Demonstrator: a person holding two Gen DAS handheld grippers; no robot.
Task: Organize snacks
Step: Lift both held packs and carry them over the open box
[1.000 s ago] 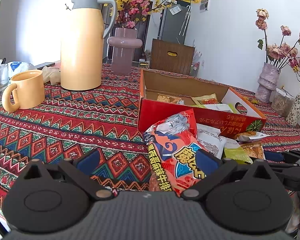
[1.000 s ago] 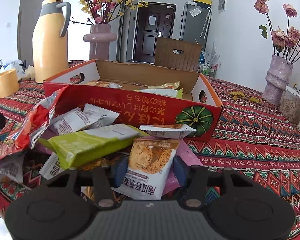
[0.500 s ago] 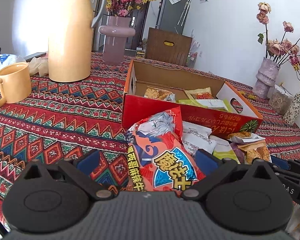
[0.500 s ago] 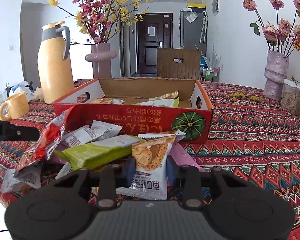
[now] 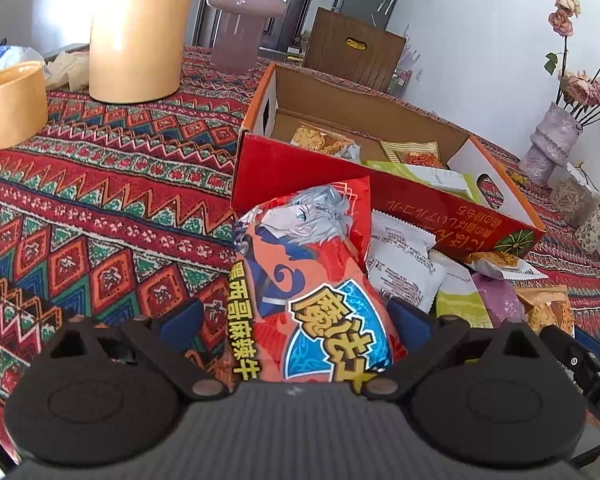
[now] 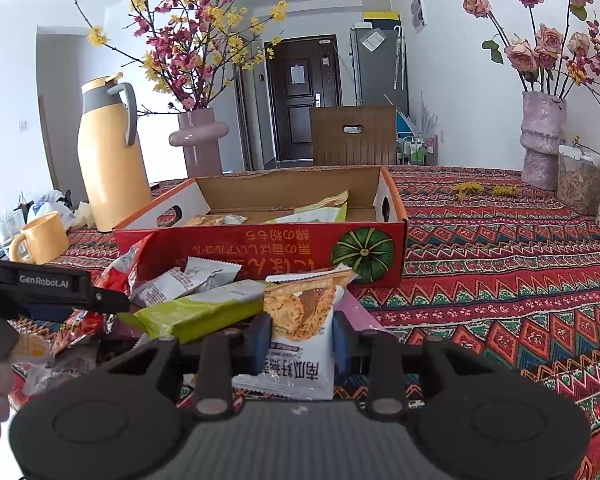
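Right gripper (image 6: 298, 338) clamped since earlier | white snack packet (image 6: 300, 332) between jaws

The cardboard box (image 6: 260, 248) sits mid-frame on the tablecloth (image 6: 500, 280). A pile of snack packets (image 6: 204, 300) lies just in front of it. The jug (image 6: 108, 160) and mug (image 6: 44, 238) stand at left, a flower vase (image 6: 542, 140) at far right.

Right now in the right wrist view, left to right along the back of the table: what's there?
Yellow mug → yellow thermos jug → mauve vase of blossom branches → red cardboard box → lilac vase of dried roses → clear lidded container.
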